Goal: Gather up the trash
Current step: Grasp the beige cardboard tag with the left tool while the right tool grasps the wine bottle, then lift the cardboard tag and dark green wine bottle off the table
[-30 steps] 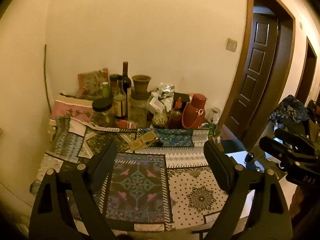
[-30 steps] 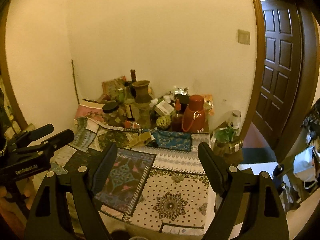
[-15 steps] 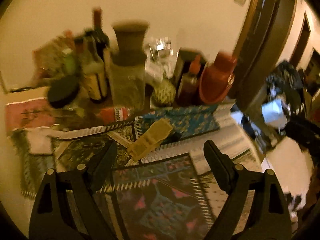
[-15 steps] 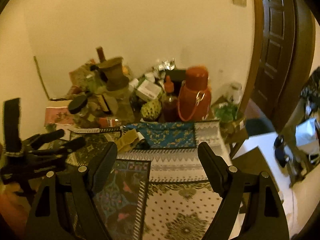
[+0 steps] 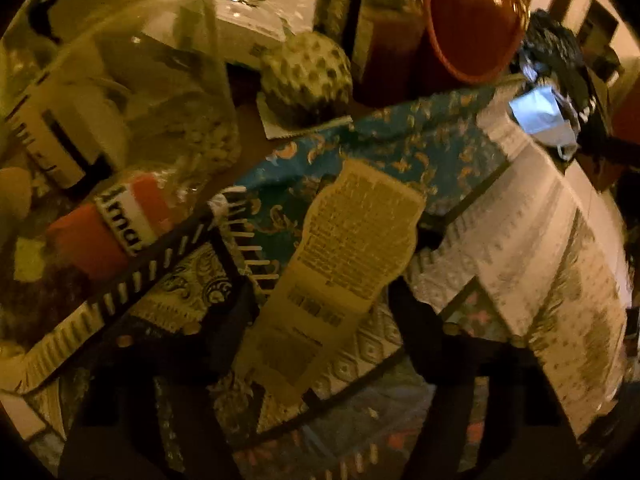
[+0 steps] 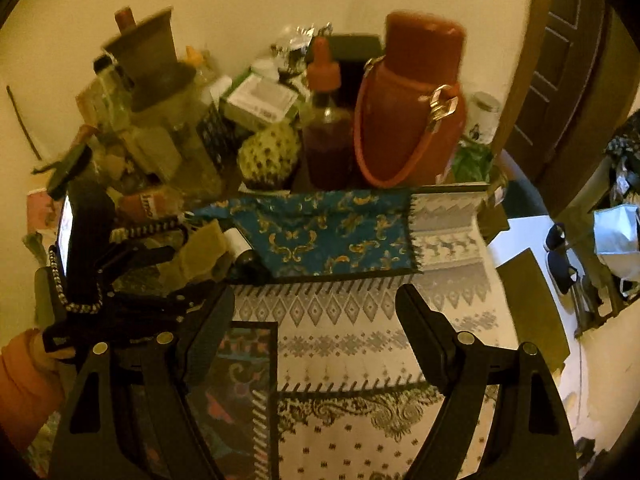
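A flat yellow printed wrapper (image 5: 344, 256) lies on the patchwork tablecloth (image 5: 540, 248), just in front of the clutter at the table's back. My left gripper (image 5: 324, 300) points steeply down over it, one finger on each side of the wrapper's lower half. Its jaws are closing, and I see no firm pinch. In the right wrist view the same left gripper (image 6: 192, 268) straddles the wrapper (image 6: 200, 248) at the left. My right gripper (image 6: 316, 304) hangs open above the cloth (image 6: 360, 320) with nothing between its fingers.
Behind the wrapper stand a red flask (image 6: 412, 108), a sauce bottle (image 6: 326, 140), a custard apple (image 6: 268, 156) and a glass jar (image 5: 160, 92); a red can (image 5: 108, 236) lies on its side. A dark door (image 6: 560, 92) and a white bag (image 6: 616, 236) are to the right.
Both grippers have dropped and tilted down toward the table. The left one has closed in on the yellow wrapper, which now fills its view, and its fingers stand closer together.
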`<state>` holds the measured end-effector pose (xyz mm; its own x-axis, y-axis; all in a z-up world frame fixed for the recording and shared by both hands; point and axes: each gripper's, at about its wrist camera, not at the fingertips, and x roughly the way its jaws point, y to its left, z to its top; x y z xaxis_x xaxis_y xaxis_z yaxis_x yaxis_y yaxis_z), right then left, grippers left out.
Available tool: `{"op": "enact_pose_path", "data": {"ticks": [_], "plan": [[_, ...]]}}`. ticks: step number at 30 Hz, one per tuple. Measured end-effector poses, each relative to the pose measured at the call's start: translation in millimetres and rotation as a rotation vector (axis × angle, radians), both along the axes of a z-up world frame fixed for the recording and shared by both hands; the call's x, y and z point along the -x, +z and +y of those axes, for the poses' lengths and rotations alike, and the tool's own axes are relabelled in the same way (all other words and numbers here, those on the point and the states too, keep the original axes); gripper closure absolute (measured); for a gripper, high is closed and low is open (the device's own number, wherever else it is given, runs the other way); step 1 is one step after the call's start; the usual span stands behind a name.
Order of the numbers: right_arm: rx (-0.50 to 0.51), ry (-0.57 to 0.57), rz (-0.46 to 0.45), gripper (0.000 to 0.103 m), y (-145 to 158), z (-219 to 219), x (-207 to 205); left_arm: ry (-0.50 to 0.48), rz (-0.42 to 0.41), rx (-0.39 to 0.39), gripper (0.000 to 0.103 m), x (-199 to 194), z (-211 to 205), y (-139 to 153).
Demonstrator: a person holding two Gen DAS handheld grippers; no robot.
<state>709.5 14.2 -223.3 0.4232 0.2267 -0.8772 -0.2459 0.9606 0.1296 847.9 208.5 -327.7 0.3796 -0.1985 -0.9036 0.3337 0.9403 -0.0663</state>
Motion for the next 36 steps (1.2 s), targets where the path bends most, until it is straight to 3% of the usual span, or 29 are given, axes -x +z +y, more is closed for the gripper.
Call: {"op": "enact_pose_path", "data": {"ticks": [3,6,14,16,19,20,22,24,29,36], "plan": [[0.006,0.052,0.027,0.023,-14.8,14.2,-12.6,-0.013,-0.034,-0.009,0.056,2.0,1.7,-2.7],[0.006,0.111,0.048,0.024,-28.7,32.4,-22.9,0.019,-0.038,0.018,0.059,8.2,12.7,-0.8],[0.058,0.267,0.097,0.045,-69.7,87.4,-51.2,0.211,-0.045,0.082,0.068,38.3,65.0,19.1],[0.067,0.289,0.110,0.052,-78.3,97.5,-56.7,0.245,-0.036,0.098,0.101,44.7,75.7,23.9],[0.071,0.327,0.144,0.060,-91.7,110.8,-62.6,0.301,-0.038,0.098,0.103,52.5,89.1,28.4],[0.084,0.335,0.117,0.061,-91.2,114.2,-61.4,0.315,-0.045,0.091,0.103,55.4,92.0,29.6],[0.105,0.355,0.105,0.073,-91.6,120.0,-59.4,0.328,-0.049,0.083,0.103,58.2,94.5,31.9],[0.105,0.348,0.096,0.076,-91.3,121.8,-56.8,0.339,-0.053,0.087,0.103,60.5,96.6,35.9],[0.052,0.308,0.087,0.077,-80.6,110.4,-40.4,0.357,-0.090,0.109,0.103,70.0,91.3,57.6],[-0.053,0.250,0.036,0.077,-32.7,69.1,-4.1,0.378,-0.175,0.135,0.103,86.7,67.9,102.2]]}}
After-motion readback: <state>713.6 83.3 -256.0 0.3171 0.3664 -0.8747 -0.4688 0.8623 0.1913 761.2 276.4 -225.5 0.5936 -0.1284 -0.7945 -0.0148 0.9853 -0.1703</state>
